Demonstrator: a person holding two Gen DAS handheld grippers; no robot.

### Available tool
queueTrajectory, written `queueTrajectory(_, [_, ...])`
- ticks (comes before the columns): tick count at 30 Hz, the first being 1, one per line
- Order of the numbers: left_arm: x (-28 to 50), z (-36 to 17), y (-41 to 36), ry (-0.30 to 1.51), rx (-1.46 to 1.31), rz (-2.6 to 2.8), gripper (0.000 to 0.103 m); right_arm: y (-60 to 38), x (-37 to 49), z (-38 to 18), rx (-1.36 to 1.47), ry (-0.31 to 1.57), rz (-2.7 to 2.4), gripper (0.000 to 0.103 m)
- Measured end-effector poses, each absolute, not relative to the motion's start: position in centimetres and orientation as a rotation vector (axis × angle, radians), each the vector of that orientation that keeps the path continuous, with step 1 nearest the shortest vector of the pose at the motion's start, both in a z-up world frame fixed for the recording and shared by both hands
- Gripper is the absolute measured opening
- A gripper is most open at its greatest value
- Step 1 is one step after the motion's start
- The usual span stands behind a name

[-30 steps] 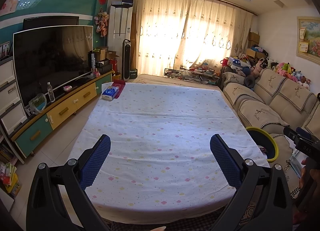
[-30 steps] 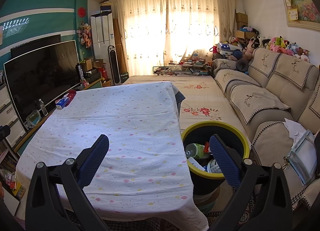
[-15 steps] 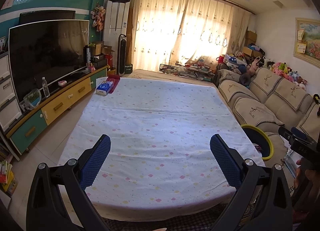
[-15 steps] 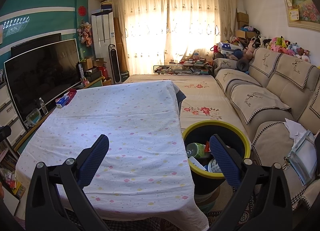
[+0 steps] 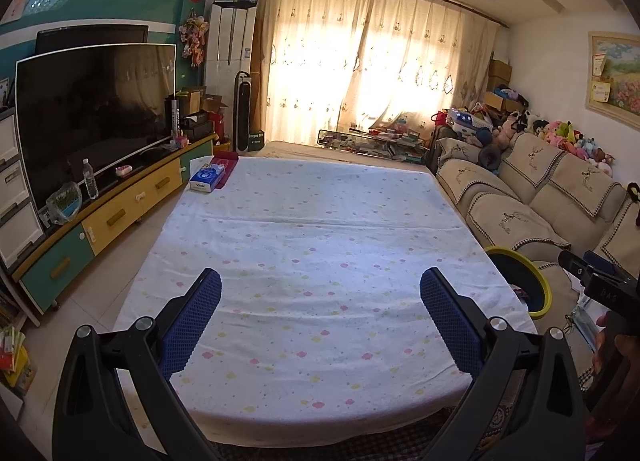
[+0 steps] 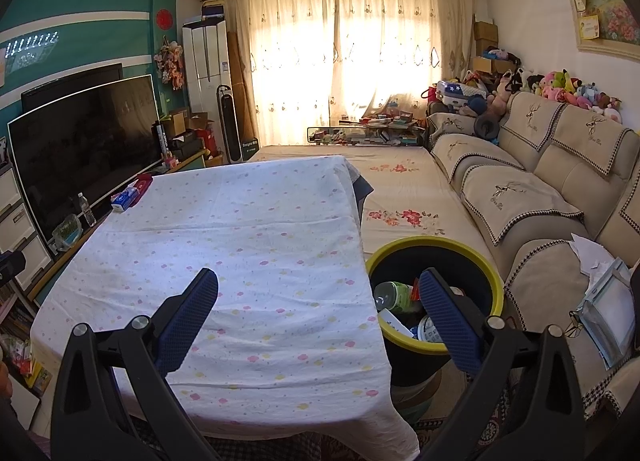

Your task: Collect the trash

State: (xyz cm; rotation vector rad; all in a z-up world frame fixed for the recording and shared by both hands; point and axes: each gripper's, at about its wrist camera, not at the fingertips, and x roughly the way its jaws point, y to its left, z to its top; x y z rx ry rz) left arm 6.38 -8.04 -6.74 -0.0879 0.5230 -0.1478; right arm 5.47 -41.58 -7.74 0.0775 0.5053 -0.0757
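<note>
A black bin with a yellow rim (image 6: pixel 436 245) stands on the floor at the table's right side, and it holds a green bottle (image 6: pixel 394 295) and other trash. The same bin (image 5: pixel 538 281) shows at the right in the left wrist view. My left gripper (image 5: pixel 320 281) is open above the near end of the table with the white flowered cloth (image 5: pixel 320 245), nothing between its fingers. My right gripper (image 6: pixel 318 281) is open over the table's near right corner, its right finger (image 6: pixel 444 309) in front of the bin. The right gripper's body (image 5: pixel 600 281) shows at the right edge.
A blue tissue box (image 5: pixel 207 178) and a red box (image 5: pixel 226 165) lie at the table's far left corner. A TV (image 5: pixel 92 117) on a low cabinet (image 5: pixel 116 213) stands left. A beige sofa (image 6: pixel 560 197) with papers (image 6: pixel 600 293) runs along the right.
The left wrist view has drifted slightly, so the table and bin sit a little differently in frame. The right gripper has barely moved. Both stay open.
</note>
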Motion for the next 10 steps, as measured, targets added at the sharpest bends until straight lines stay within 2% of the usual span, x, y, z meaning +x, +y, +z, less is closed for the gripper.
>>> queueTrajectory(10, [15.0,-11.1,-6.2,0.663,-0.096,-0.087,0.098,-40.8,11.9,-10.2,0.079,0.604,-0.024,0.096])
